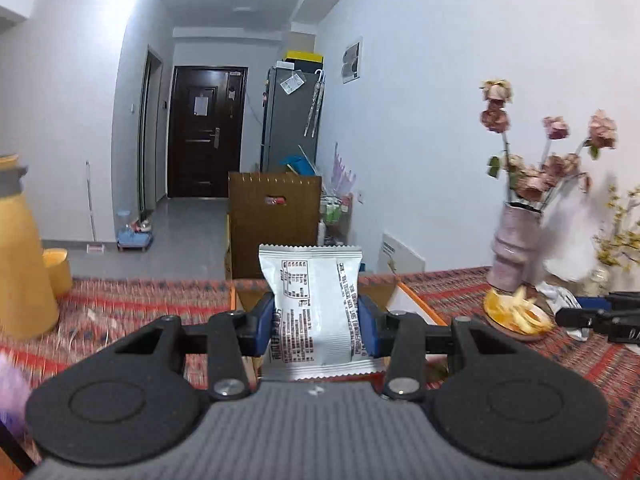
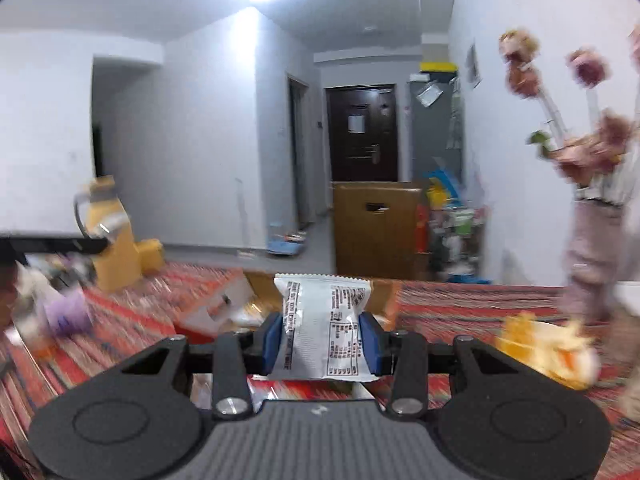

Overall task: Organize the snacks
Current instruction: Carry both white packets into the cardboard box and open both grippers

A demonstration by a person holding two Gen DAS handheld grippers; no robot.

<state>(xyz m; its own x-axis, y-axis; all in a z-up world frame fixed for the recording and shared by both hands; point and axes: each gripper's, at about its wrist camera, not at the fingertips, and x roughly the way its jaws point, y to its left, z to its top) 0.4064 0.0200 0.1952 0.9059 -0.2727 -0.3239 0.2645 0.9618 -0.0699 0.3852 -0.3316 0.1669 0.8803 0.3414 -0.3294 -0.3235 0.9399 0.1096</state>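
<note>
Both tongs are clamping down on packets: left tongs [image 1: 316,320] squeezing a silver snack packet [image 1: 314,300], right tongs [image 2: 322,340] pinching another white packet [image 2: 324,328]. I'd be keeping them upright and carrying slowly toward the open box [image 1: 416,300] near the desk's [image 1: 140,296] far edge, since these crinkly bags are probably sliding easily.

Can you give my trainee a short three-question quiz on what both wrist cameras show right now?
1. True or false: the left gripper is empty.
2. What does the right gripper hold? A) a purple packet B) a white snack packet C) a flower stem
3. In the left wrist view, what sits beside the pink vase on the patterned tablecloth?

Key:
1. False: its blue pads clamp a white snack packet, printed side facing the camera.
2. B: the white snack packet stands upright between its pads.
3. A small plate of yellow peels.
</note>
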